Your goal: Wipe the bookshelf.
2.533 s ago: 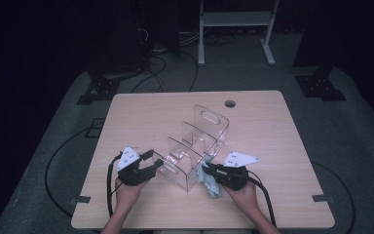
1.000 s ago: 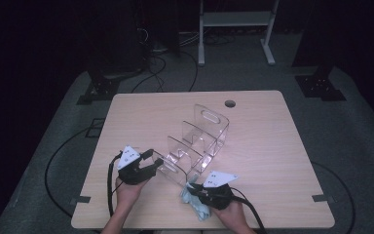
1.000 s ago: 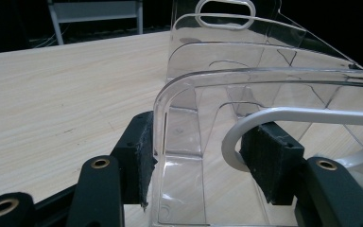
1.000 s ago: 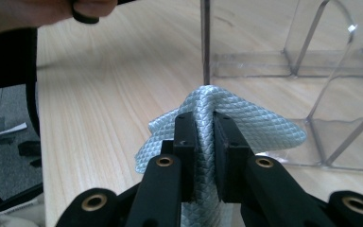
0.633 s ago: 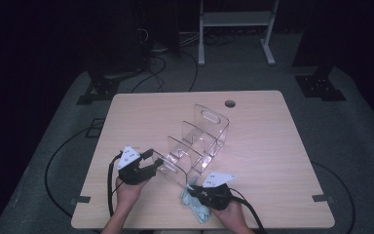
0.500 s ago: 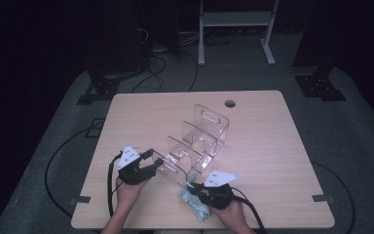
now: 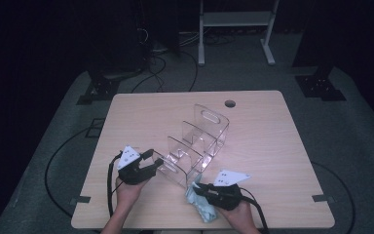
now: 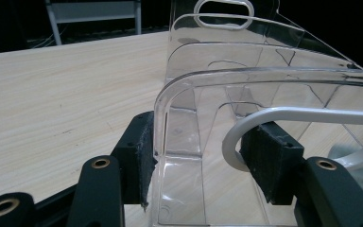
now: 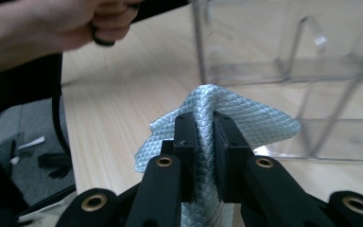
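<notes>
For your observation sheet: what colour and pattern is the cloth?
Pale blue-grey cloth, diamond weave; right gripper view shows it best.

I count: 1 clear organizer (image 7: 195, 148) mid-table | 1 pale-blue cloth (image 7: 198, 202) at its near corner | 2 grippers, mine, flanking it: left gripper (image 7: 148, 165), right gripper (image 7: 198, 189)

I watch through 3 cameras. The high view sits above my side of the bench (image 7: 272, 146), looking forward and down from far off. The left gripper view rides low on the left claw (image 8: 203, 175), pressed close against the clear organizer (image 8: 246, 90), facing along it. The right gripper view looks along the right claw (image 9: 204, 156) at close range. All 3 share the organizer and bench top.
</notes>
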Demonstrator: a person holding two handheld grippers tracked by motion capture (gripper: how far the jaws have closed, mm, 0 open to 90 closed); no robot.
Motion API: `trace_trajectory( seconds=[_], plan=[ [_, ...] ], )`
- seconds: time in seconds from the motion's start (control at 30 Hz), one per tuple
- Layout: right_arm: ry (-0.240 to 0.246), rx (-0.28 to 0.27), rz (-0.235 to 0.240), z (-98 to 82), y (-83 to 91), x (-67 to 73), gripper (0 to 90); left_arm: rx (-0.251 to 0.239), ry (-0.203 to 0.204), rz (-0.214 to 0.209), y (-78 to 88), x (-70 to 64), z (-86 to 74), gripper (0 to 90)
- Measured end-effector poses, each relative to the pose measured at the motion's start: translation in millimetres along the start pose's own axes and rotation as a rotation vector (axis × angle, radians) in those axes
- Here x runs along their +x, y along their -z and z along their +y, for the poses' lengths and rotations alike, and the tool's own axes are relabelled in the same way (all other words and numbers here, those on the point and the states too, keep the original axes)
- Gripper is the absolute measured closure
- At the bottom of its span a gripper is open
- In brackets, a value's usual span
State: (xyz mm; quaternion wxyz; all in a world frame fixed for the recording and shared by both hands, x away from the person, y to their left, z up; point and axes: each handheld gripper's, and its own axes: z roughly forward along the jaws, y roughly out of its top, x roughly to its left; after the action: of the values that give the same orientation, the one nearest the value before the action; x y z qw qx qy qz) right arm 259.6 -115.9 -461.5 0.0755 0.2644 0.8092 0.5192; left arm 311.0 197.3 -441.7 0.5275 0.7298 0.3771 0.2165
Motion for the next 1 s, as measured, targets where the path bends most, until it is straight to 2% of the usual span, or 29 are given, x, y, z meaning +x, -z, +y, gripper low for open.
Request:
trace_trajectory(
  seconds=[0.17, 0.3, 0.4, 0.47, 0.53, 0.63, 0.7, 0.77, 0.8, 1.0],
  plan=[
    [-0.024, -0.062, -0.055, 11.0, 17.3, -16.4, 80.4, -0.001, 0.001, 0.002, -0.2, -0.4, -0.1, 45.5],
    [-0.033, -0.1, -0.121, 20.6, 26.7, -34.1, 80.5, -0.004, 0.001, -0.001, -0.6, 0.1, -0.4, 45.4],
    [-0.033, -0.103, -0.174, 25.8, 28.1, -48.6, 80.4, -0.002, -0.002, -0.013, -1.4, -1.2, -0.1, 45.4],
    [-0.053, -0.097, -0.176, 28.5, 25.7, -56.9, 80.4, 0.0, -0.004, -0.019, -2.1, -2.2, 0.2, 45.6],
    [-0.047, -0.09, -0.169, 30.6, 20.9, -60.1, 80.4, -0.002, -0.004, -0.019, -2.6, -3.0, 0.4, 45.6],
    [-0.033, -0.095, -0.147, 30.9, 16.8, -52.6, 80.4, -0.001, 0.002, -0.019, -2.4, -1.8, 0.3, 45.6],
    [-0.018, -0.094, -0.105, 29.3, 15.0, -45.9, 80.4, -0.003, -0.002, -0.015, -2.7, -2.1, 0.3, 45.6],
    [0.01, -0.08, -0.103, 29.1, 14.3, -42.5, 80.4, -0.001, -0.006, -0.016, -2.3, -2.1, 0.3, 45.6],
    [0.009, -0.078, -0.1, 29.2, 14.9, -43.8, 80.4, 0.0, -0.003, -0.018, -2.0, -1.8, 0.4, 45.6],
    [-0.024, -0.075, -0.171, 29.3, 16.3, -63.7, 80.4, -0.002, -0.005, -0.019, -2.6, -1.7, 0.5, 45.6]
  ],
)
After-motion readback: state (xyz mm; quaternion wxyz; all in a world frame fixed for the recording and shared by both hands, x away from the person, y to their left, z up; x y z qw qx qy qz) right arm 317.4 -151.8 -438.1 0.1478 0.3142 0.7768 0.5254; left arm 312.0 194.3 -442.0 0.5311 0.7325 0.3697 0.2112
